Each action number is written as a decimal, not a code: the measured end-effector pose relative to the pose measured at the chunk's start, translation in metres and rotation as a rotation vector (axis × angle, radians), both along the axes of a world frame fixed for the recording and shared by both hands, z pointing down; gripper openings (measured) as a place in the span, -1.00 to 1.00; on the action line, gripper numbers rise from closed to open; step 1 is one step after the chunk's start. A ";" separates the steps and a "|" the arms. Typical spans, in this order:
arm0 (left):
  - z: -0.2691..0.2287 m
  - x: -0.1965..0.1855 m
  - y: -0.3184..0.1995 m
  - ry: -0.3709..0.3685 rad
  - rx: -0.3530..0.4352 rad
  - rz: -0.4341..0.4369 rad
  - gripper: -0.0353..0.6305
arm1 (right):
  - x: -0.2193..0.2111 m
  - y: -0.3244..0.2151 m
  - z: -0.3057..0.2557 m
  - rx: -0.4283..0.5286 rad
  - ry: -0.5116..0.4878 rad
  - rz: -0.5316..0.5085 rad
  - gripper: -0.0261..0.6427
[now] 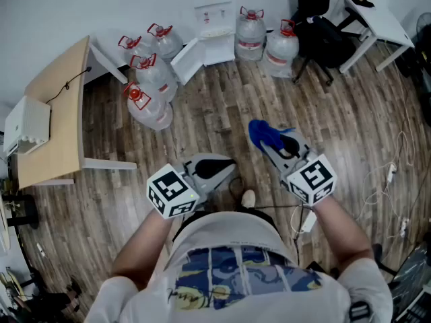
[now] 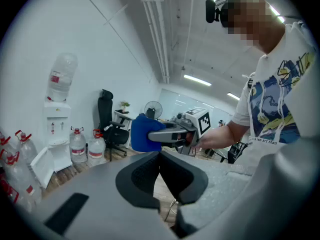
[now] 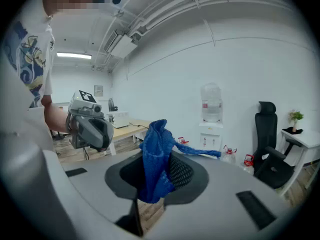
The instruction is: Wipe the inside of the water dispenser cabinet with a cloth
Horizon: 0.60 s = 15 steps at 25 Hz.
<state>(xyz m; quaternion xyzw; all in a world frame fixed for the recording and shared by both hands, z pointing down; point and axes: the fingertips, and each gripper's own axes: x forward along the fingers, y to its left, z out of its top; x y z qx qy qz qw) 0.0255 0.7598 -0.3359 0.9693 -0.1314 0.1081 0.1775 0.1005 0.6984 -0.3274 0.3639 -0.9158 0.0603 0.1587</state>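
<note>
Overall: a person stands on a wooden floor [image 1: 222, 106], a gripper in each hand, both held out in front of the body and well apart from the water dispenser.
Right gripper [image 1: 268, 144]: jaws pressed together on a blue cloth [image 1: 262, 132]; the right gripper view shows the fabric pinched between the pads and bunched upward, with one tail trailing off to the side.
Left gripper [image 1: 229, 169]: jaws pressed together with nothing between them; the left gripper view shows the pads meeting along one line.
Relation of the two: side by side and apart, not touching; the left gripper view shows the right gripper and its blue bundle in mid-air.
Cloth: off the floor, carried only by the right gripper, clear of the cabinet.
Water dispenser [image 1: 211, 11]: white, upright against the far wall, an inverted bottle [image 2: 62, 77] on top.
Cabinet [image 1: 219, 49]: lower part of the dispenser; its door [image 1: 188, 60] is swung open to one side. The interior is too small to judge.
Water bottles [image 1: 151, 76]: a group with red caps on the floor left of the dispenser; two more [image 1: 267, 40] just right of it.
Tabletop [image 1: 57, 110]: light wood, at left, carrying a white box [image 1: 27, 124] with a cable.
Office chair [image 1: 322, 36]: black, right of the bottles, beside a white desk [image 1: 378, 13].
</note>
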 end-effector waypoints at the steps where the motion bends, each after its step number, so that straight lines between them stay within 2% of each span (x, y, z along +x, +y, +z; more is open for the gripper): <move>1: -0.002 -0.006 0.000 0.006 -0.002 0.008 -0.88 | -0.007 -0.003 -0.003 0.002 -0.005 0.014 -0.67; 4: -0.008 -0.031 -0.001 0.022 -0.012 0.028 -0.88 | -0.032 -0.008 -0.005 -0.008 -0.022 0.060 -0.67; 8: -0.006 -0.085 -0.003 0.049 -0.042 0.047 -0.88 | -0.086 -0.005 0.009 -0.047 -0.030 0.114 -0.67; 15: 0.008 -0.158 -0.010 0.042 -0.048 0.099 -0.88 | -0.168 -0.009 0.019 -0.055 -0.031 0.167 -0.67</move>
